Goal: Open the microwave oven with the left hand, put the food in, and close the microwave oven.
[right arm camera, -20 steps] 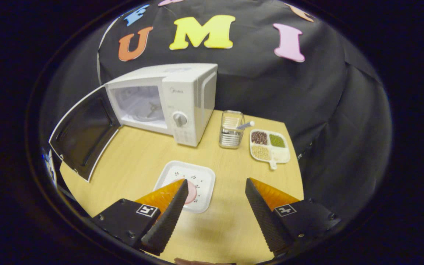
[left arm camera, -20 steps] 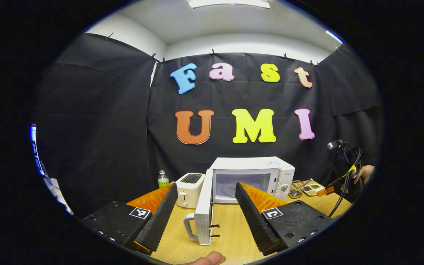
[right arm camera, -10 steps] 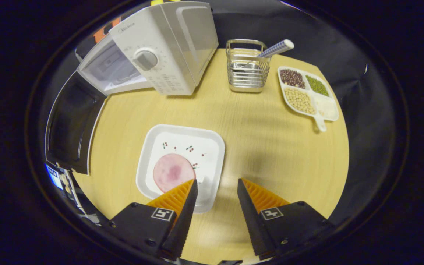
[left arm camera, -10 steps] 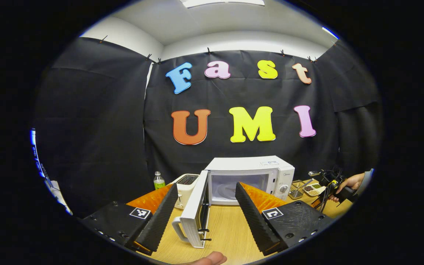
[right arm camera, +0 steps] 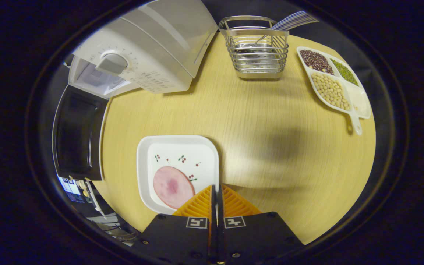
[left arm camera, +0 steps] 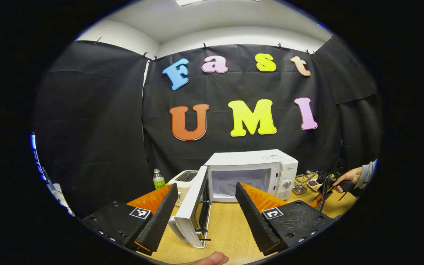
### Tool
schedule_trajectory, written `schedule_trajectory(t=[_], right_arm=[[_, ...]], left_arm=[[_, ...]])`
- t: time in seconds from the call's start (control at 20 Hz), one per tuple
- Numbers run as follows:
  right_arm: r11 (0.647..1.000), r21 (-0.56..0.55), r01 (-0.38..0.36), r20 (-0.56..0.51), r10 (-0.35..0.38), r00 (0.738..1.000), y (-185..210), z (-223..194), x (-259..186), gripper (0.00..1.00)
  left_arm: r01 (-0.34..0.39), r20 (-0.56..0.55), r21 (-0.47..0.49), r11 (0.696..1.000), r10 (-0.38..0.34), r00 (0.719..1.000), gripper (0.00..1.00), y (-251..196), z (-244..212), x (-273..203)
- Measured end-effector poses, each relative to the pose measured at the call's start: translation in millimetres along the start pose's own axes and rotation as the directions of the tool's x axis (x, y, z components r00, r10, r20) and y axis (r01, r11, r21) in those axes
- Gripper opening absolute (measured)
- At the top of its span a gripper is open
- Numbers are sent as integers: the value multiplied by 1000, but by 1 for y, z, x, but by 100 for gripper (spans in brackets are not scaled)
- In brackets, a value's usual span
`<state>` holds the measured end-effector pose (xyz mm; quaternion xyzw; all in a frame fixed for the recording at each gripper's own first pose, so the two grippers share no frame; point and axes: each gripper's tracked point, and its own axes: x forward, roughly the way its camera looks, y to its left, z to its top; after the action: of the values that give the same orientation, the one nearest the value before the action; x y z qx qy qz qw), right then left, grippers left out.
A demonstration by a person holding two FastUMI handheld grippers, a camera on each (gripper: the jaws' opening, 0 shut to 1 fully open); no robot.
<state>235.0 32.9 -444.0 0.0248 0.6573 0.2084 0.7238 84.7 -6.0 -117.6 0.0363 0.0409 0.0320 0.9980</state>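
The right gripper (right arm camera: pixel 215 191) is pinching its fingers together on the near right edge of the white plate (right arm camera: pixel 177 147), the grip needed to carry the ham slice (right arm camera: pixel 173 186) across; the plate is sitting near the tabletop's front edge, in front of the microwave (right arm camera: pixel 149 44). The microwave door (left arm camera: pixel 193 208) is hanging wide open toward the tabletop's left side, leaving the cavity free. The left gripper (left arm camera: pixel 206 213) is holding back with its fingers apart (nothing between them). Half a second ago the right fingers were spread above the plate; now they are clamped on its rim, lower and closer.
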Motion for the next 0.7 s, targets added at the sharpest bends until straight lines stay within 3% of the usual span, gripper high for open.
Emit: schedule_trajectory(t=[0.1, 0.2, 0.4, 0.7], right_arm=[[1000, 1, -29, -12, 29, 1000, -1, -6, -1, 3], [991, 80, -110, -60, 115, 992, 2, -23, -1, 3], [964, 180, -197, 17, 197, 980, 10, -32, -1, 4], [929, 225, -293, 118, 273, 955, 10, -28, -13, 4]], left_arm=[[-4, -5, 5, 1000, 5, 1000, 94, 1, 0, -1], [-3, 5, 1, 1000, 3, 1000, 95, 3, 4, -5], [9, 22, 1, 1000, -9, 1000, 95, 6, 5, -13], [40, 47, -30, 999, -39, 998, 95, 19, 5, -32]])
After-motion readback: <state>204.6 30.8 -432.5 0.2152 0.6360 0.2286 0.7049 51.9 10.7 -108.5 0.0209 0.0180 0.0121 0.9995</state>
